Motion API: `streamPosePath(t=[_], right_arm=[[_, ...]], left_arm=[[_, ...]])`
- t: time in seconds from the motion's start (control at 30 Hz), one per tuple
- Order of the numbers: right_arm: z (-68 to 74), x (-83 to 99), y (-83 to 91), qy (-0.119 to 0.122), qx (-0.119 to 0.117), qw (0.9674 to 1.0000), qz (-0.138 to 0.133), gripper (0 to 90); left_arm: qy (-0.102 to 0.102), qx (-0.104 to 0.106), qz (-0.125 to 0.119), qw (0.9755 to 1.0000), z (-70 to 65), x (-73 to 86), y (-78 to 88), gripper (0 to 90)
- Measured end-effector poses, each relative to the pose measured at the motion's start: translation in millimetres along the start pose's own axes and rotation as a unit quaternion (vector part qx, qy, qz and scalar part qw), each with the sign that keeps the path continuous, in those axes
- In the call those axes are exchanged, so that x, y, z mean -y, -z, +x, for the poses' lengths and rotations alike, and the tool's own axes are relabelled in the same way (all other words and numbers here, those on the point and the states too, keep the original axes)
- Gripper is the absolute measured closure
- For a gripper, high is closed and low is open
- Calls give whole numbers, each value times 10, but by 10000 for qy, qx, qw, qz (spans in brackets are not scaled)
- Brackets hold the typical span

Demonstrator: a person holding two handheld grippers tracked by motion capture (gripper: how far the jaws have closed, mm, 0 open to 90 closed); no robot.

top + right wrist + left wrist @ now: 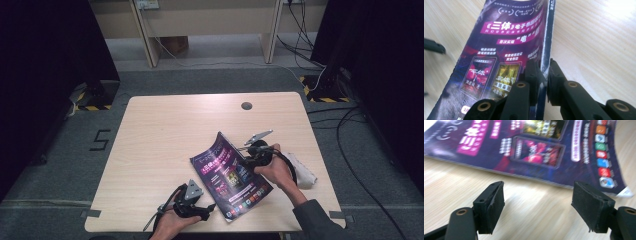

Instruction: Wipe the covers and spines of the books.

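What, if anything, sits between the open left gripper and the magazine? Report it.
Nothing visible does. In the left gripper view only bare table lies between the left gripper and the magazine. The right gripper is clamped on its spine edge.

You're in a lab-style recording bay: your pale wooden table (165,150) sits on grey carpet (60,165) stamped with the number 5 (100,139). Off its far corners, hazard-striped tape (325,98) and loose cables (350,125); black curtains (45,55) close both sides, with bare desk legs (150,40) behind.
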State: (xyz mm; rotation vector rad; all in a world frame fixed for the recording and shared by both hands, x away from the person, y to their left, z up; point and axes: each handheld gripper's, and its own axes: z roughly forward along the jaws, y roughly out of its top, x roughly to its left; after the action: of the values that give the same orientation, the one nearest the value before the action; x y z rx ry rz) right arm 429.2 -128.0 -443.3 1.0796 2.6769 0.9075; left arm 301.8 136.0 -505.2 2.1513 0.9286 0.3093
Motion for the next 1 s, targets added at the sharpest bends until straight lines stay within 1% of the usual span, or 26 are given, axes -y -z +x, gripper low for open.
streamPosePath(t=[0.13,0.17,0.2,0.23,0.3,0.33,0.37,0.4,0.47,0.5,0.53,0.57,0.6,0.63,0.7,0.77,0.83,0.97,1.0], right_arm=[[19,-91,17,141,80,9998,120,828],[20,-111,17,195,90,9997,122,831],[24,-129,19,216,112,9996,127,833],[28,-147,19,249,125,9995,156,834],[39,-185,21,291,165,9992,218,835],[39,-185,21,291,165,9992,218,835],[37,-224,35,373,225,9988,225,840],[34,-244,43,406,238,9986,222,842],[30,-259,51,417,266,9985,230,842],[19,-305,92,462,320,9982,230,844],[13,-319,108,482,323,9981,217,844],[4,-343,137,529,398,9976,213,844],[-2,-364,159,566,432,9972,212,844],[-3,-386,187,549,494,9970,222,844],[-17,-439,249,643,619,9958,197,845],[-25,-497,314,681,728,9949,183,844],[-28,-562,386,735,868,9933,184,845],[-36,-674,512,843,1065,9907,101,844],[-29,-708,551,864,1158,9894,105,845]], left_arm=[[43,-38,17,10000,46,25,38,254],[102,-39,-9,9999,66,32,53,253],[102,-39,-9,9999,66,32,53,253],[181,9,-30,9998,91,25,68,254],[204,1,-61,9998,111,13,79,254],[204,1,-61,9998,111,13,79,255],[231,-24,-58,9997,128,18,81,256],[231,-24,-58,9997,128,18,81,256],[240,-32,-42,9997,138,26,81,257],[247,-25,-42,9997,145,24,82,258],[270,-28,-35,9996,152,25,84,259],[270,-28,-35,9996,152,25,84,259],[337,9,-56,9994,165,29,85,260],[344,6,-51,9994,171,27,87,261],[359,-10,-57,9993,175,26,87,264],[362,-24,-21,9993,180,35,81,266],[365,-10,-10,9993,181,34,80,267],[366,-8,2,9993,177,41,72,269],[349,0,22,9994,176,40,71,269]])
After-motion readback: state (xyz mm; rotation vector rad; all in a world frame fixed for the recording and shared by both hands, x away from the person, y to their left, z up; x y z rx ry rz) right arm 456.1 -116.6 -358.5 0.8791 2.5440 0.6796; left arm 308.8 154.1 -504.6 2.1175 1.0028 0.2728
